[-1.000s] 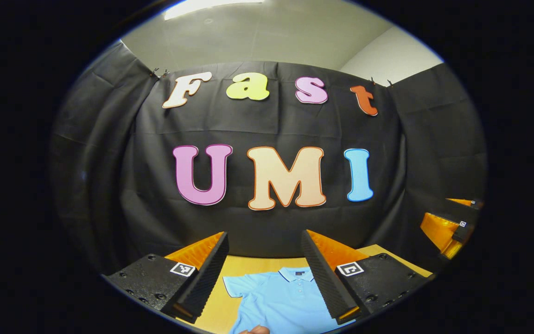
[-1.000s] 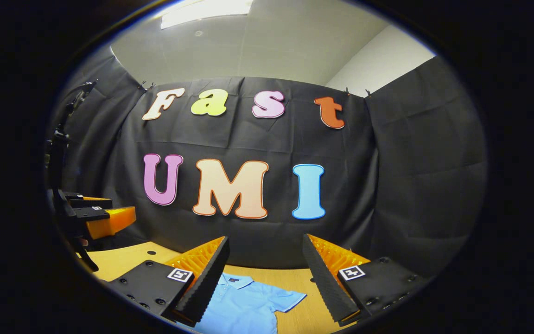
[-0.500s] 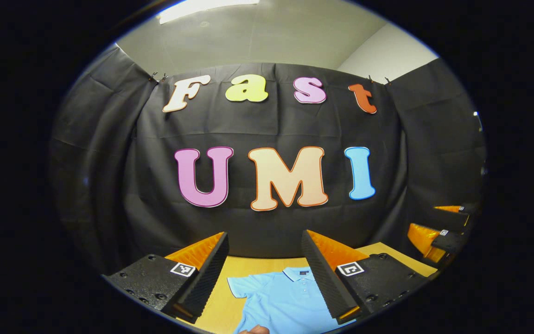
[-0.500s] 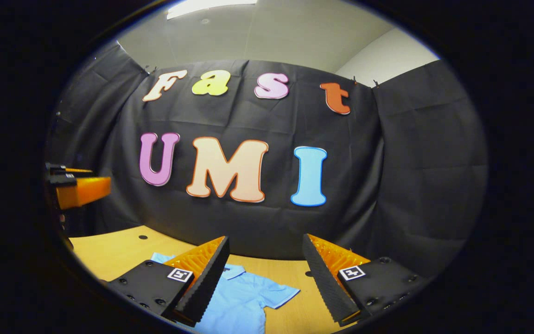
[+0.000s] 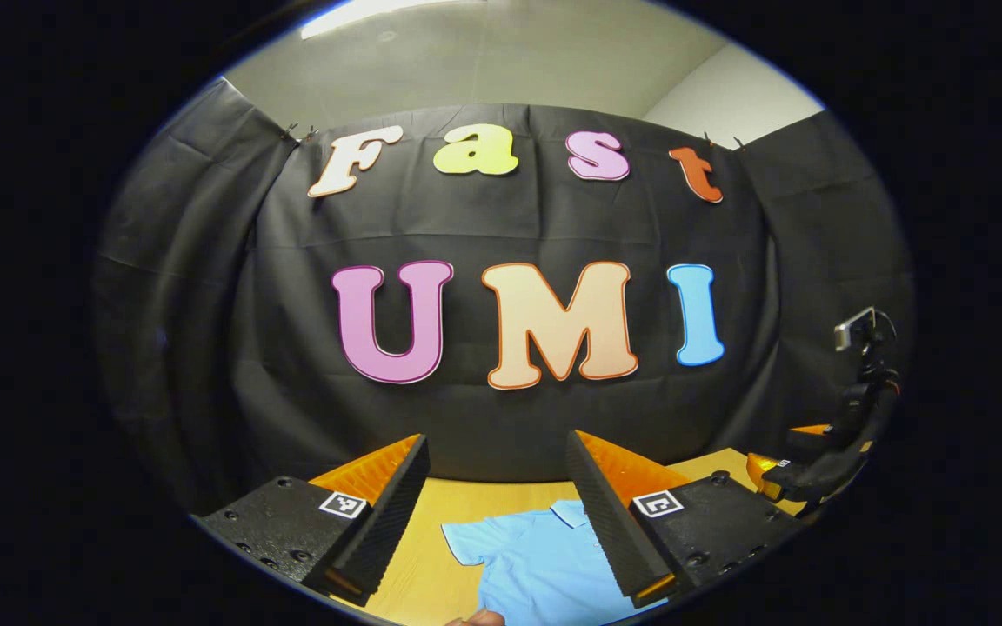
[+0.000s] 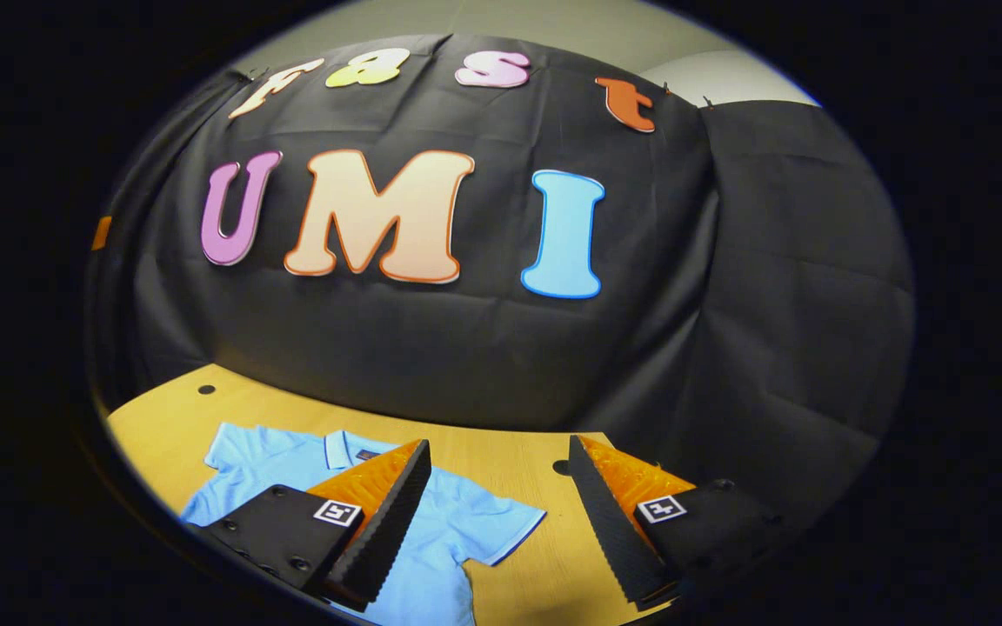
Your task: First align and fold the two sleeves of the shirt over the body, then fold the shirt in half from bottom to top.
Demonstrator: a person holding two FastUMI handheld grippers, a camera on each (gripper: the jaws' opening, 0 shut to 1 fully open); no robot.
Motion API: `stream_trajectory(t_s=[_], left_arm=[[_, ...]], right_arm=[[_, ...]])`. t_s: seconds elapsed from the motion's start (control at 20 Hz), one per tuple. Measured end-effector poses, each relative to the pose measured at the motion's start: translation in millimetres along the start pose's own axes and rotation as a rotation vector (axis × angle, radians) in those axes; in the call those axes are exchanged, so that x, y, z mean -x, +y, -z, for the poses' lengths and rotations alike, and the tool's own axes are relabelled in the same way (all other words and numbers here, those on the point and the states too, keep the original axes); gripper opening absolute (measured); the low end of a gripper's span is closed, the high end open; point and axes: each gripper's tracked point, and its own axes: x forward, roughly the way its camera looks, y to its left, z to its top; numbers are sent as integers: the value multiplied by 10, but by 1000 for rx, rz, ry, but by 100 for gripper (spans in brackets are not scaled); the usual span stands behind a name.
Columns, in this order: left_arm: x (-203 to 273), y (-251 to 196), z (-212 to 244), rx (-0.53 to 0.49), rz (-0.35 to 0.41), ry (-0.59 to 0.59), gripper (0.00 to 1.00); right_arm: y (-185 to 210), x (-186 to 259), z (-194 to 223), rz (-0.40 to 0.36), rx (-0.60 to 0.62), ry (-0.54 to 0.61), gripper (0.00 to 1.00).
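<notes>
A light blue polo shirt (image 6: pixel 457 522) lies flat on the wooden table (image 6: pixel 510 452), collar (image 6: pixel 340 448) toward the back wall. One short sleeve (image 6: pixel 505 526) is spread out to the side. My right gripper (image 6: pixel 498 443) hangs open above that sleeve side, with nothing between its fingers. In the left gripper view the shirt (image 5: pixel 536 561) lies below my left gripper (image 5: pixel 497 439), which is open and empty above the table (image 5: pixel 449 500). The right gripper (image 5: pixel 801 474) appears low at the far right of that view.
Black cloth walls close the table at the back and on both sides. Two small round holes (image 6: pixel 206 389) (image 6: pixel 560 468) mark the tabletop. A fingertip (image 5: pixel 477 617) shows at the bottom edge of the left gripper view.
My right gripper has tipped down and dropped toward the table, so more of the shirt and tabletop shows. The left gripper has shifted only slightly. Both stay open.
</notes>
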Motion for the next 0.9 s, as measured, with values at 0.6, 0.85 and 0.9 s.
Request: stream_trajectory(t_s=[0.6,0.85,0.9], left_arm=[[-404,350,329,-33,-21,79,95],[-553,419,484,-47,-27,117,95],[-583,415,504,-47,-26,122,95]], right_arm=[[-158,-976,1453,113,4,302,99],[-226,-1194,1848,154,-24,393,100],[-228,-1218,1919,159,-32,415,100]])
